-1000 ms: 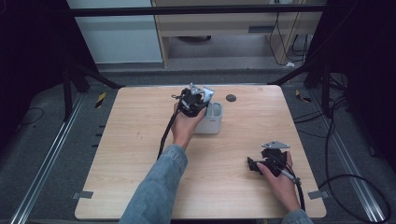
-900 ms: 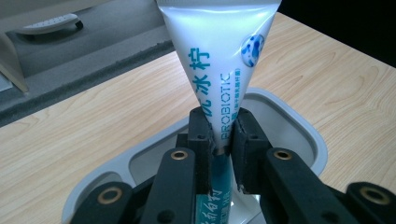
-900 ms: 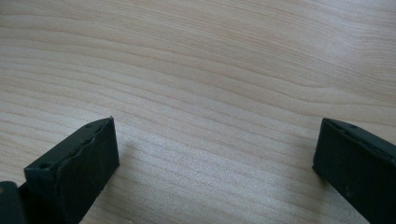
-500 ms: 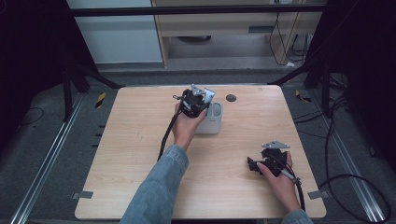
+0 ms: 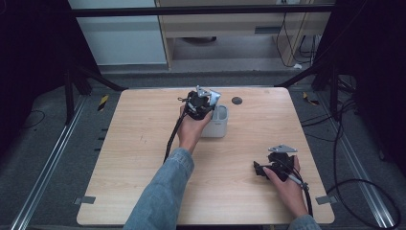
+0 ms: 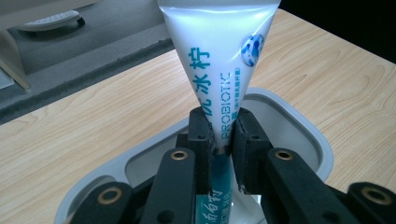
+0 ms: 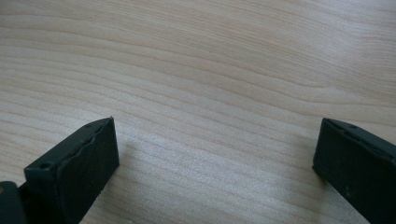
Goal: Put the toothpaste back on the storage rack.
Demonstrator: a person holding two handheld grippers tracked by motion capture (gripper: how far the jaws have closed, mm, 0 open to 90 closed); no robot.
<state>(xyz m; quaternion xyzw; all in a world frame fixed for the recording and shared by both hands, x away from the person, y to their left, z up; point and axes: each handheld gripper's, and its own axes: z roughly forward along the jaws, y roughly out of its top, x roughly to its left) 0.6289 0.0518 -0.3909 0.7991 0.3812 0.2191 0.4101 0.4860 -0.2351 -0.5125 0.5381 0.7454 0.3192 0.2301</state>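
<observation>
The left gripper [image 6: 223, 140] pinches a glossy white tube [image 6: 219, 56] at its narrow waist, over the grey rounded cup [image 5: 216, 125] just past the table's [image 5: 143, 143] centre toward twelve o'clock. The tube is soft and slick, flaring to a flat crimped end; in my judgement it could slip through the hard black jaws or catch the cup's smooth rim and tip it. The right gripper [image 7: 215, 154] rests at four o'clock, jaws wide and empty over matte wood grain.
</observation>
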